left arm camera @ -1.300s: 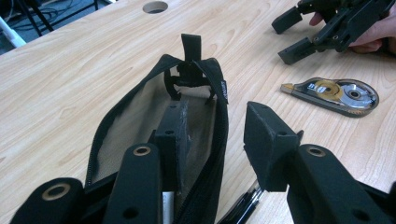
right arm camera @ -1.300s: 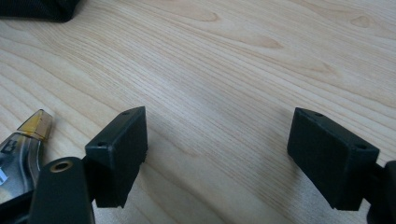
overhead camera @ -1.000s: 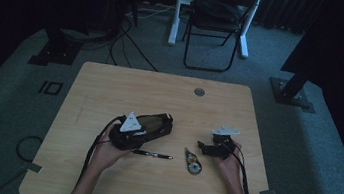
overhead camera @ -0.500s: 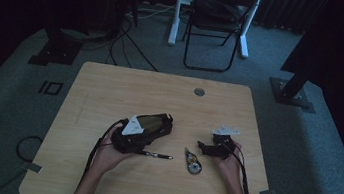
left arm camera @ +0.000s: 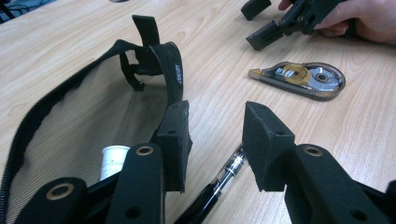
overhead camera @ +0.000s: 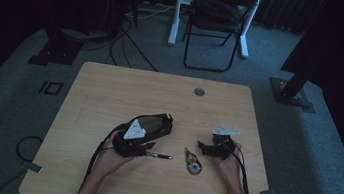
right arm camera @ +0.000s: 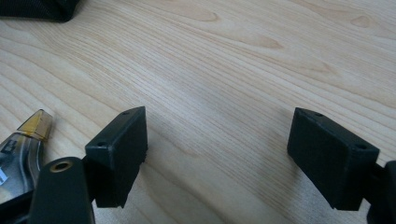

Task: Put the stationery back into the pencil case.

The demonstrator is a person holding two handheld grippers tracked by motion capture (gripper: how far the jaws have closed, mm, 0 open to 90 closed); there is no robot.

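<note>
Two black jaws of the left hand-held gripper [left arm camera: 219, 128] stand apart, with nothing clamped between them. Its left jaw sits right against the open rim of the mesh pouch [left arm camera: 70, 121]; whether it touches the rim I cannot tell. Its right jaw hangs over bare desk [overhead camera: 124, 96], on the side away from the pouch.

Directly below the gap lies the pen [left arm camera: 224, 179], flat on the desk just beside the pouch's rim, on the person's side of the pouch. That is the relation that matters. The pen's long axis runs almost along the line the jaws point, so they straddle the barrel rather than cross it. I judge that closing from this position would catch the barrel across its width, near the end closest to the pouch. From there the pen would have only a short way to go into the opening.

Inside the pouch, close to the same rim, a small white cap-like thing [left arm camera: 113, 158] already rests on the mesh.

Further from the pouch, beyond the pen's far end, lies the correction tape roller [left arm camera: 299, 78]. Further still is the right hand-held gripper [right arm camera: 217, 140], jaws wide apart over bare wood and holding nothing. It is well away from the pouch, so the left hand is plainly nearer the pen.
</note>
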